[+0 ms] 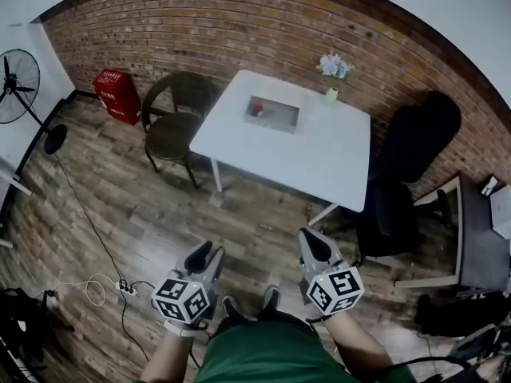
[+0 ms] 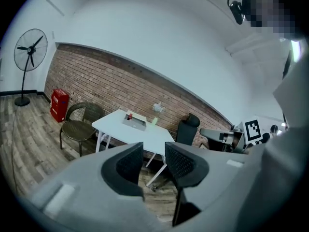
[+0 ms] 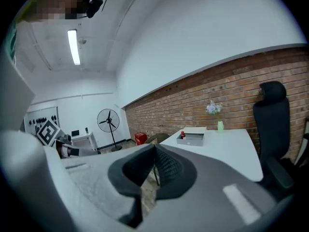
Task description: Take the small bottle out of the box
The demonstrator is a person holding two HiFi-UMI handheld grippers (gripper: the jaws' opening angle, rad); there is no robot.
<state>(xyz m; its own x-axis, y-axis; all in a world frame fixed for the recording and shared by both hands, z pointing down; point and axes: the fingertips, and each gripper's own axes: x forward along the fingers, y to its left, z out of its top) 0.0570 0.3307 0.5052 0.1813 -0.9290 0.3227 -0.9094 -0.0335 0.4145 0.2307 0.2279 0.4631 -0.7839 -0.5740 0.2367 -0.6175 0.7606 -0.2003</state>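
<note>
A grey open box (image 1: 273, 115) lies on the white table (image 1: 319, 154) across the room. A small bottle with a red cap (image 1: 257, 108) stands in the box's left end. Both grippers are held low by the person's body, well short of the table. The left gripper (image 1: 207, 255) is open with nothing between its fingers, and its own view shows the gap (image 2: 154, 154) with the box (image 2: 135, 123) far behind. The right gripper (image 1: 313, 246) is shut and empty, its pads touching (image 3: 154, 152). Its view also shows the box (image 3: 190, 138) and bottle (image 3: 183, 135).
A wicker chair (image 1: 172, 118) stands at the table's left, a black office chair (image 1: 407, 166) at its right. A flower vase (image 1: 333, 65) and green cup (image 1: 330, 96) sit at the table's far edge. A red crate (image 1: 116, 94), fan (image 1: 17, 86) and floor cables (image 1: 104, 290) are to the left.
</note>
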